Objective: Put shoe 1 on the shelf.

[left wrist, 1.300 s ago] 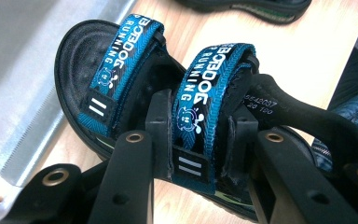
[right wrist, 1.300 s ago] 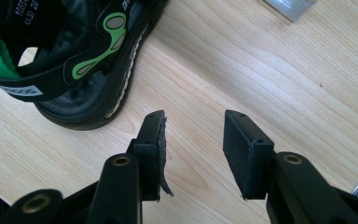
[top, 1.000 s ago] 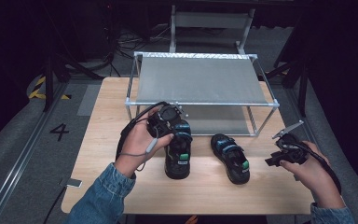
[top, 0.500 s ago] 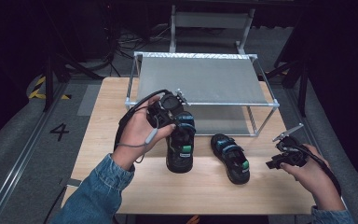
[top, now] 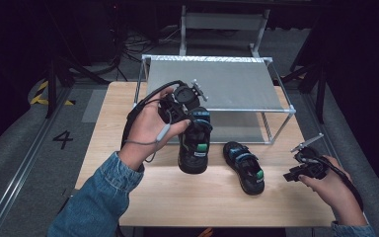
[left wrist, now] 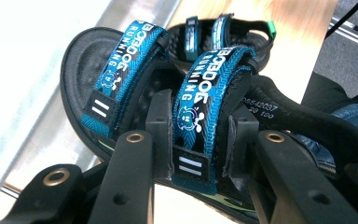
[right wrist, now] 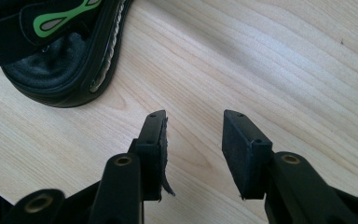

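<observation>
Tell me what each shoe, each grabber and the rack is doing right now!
Held sandal: lifted, hanging toe-down, straps fastened.
Second sandal: flat on the table, upright, untouched.
Left gripper: shut on the held sandal's blue strap.
Right gripper: open, holding nothing, above the wood.
Metal rack: standing, its shelves bare.

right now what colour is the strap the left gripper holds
Blue with white lettering, strap; clearest in the left gripper view.

The left gripper's jaws hide part of the held sandal's strap. The second sandal runs off frame.
</observation>
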A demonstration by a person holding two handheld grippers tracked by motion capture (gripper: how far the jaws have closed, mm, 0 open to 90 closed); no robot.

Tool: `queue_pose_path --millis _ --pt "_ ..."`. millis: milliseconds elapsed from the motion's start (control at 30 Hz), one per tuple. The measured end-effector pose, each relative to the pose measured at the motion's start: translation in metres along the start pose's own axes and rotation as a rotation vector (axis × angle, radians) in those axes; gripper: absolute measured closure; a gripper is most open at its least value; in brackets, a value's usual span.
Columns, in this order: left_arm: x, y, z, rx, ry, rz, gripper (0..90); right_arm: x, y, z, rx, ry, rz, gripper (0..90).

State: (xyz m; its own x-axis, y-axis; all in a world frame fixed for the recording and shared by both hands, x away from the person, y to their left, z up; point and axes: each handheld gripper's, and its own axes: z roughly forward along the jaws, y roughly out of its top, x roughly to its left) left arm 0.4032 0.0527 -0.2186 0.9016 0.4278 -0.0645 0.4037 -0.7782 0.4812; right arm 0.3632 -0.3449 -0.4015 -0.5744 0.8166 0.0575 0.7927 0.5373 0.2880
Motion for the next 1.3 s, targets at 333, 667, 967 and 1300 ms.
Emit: queue_pose_path --millis 333,667,967,1300 --pt "0.018 0.019 -0.018 -0.034 0.009 -0.014 69.3 -0.003 -0.004 -0.001 -0.005 0.001 0.016 61.5" --pt "0.042 0.036 -0.023 -0.089 -0.008 -0.017 69.2 -0.003 -0.012 -0.009 -0.032 -0.024 0.019 63.3" --pt "0.069 0.052 -0.022 -0.121 0.02 -0.032 69.2 -0.004 -0.02 -0.009 -0.03 -0.026 0.035 63.4" --pt "0.104 0.068 -0.005 -0.133 0.048 -0.054 69.2 -0.006 -0.023 -0.009 -0.032 -0.022 0.035 63.4"
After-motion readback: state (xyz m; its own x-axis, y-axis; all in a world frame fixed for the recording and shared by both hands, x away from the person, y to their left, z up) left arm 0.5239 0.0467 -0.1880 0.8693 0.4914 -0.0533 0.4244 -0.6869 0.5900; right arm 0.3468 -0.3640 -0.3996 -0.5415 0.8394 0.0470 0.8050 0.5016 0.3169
